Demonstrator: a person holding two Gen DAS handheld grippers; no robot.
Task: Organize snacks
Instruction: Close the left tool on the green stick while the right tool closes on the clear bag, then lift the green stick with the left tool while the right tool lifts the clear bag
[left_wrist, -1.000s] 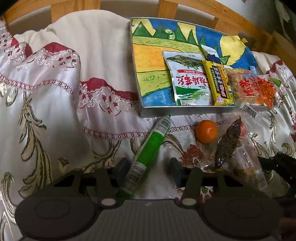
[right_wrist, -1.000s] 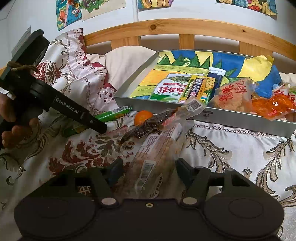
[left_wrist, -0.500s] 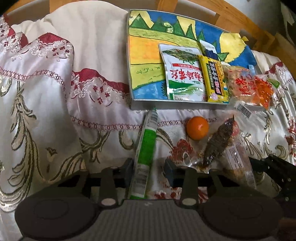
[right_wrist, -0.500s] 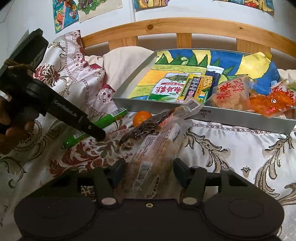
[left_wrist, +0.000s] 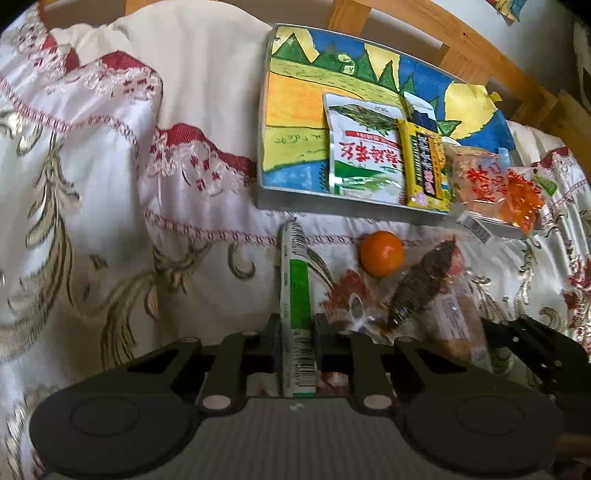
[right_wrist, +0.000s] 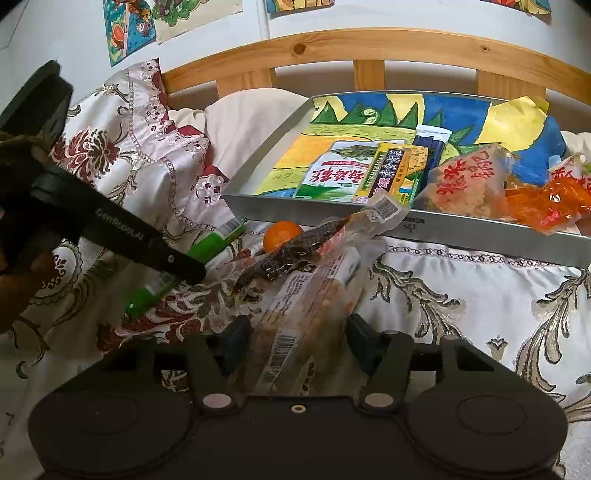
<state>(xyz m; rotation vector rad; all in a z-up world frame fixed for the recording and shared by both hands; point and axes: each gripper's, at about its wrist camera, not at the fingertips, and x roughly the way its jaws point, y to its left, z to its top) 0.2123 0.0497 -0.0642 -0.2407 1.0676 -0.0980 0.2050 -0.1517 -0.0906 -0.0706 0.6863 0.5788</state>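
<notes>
My left gripper (left_wrist: 295, 332) is shut on a green and white tube snack (left_wrist: 295, 288) that lies on the patterned bedspread; the gripper also shows in the right wrist view (right_wrist: 184, 264). My right gripper (right_wrist: 295, 339) is open, its fingers either side of a clear pack of nut snack (right_wrist: 314, 314). A dried-fish pack (right_wrist: 295, 251) lies across that pack's far end. An orange (left_wrist: 381, 253) sits beside them. The painted metal tray (right_wrist: 258, 197) holds a green-white pouch (right_wrist: 328, 177), a yellow bar pack (right_wrist: 388, 173) and orange snack bags (right_wrist: 546, 203).
A wooden headboard (right_wrist: 369, 48) runs behind the tray. A cream pillow (left_wrist: 184, 66) and folded embroidered quilt (left_wrist: 92, 129) lie left of the tray. Drawings hang on the wall (right_wrist: 129, 29).
My left gripper has closed onto the green tube, which has turned from slanted to straight between the fingers. My right gripper has narrowed slightly around the nut pack.
</notes>
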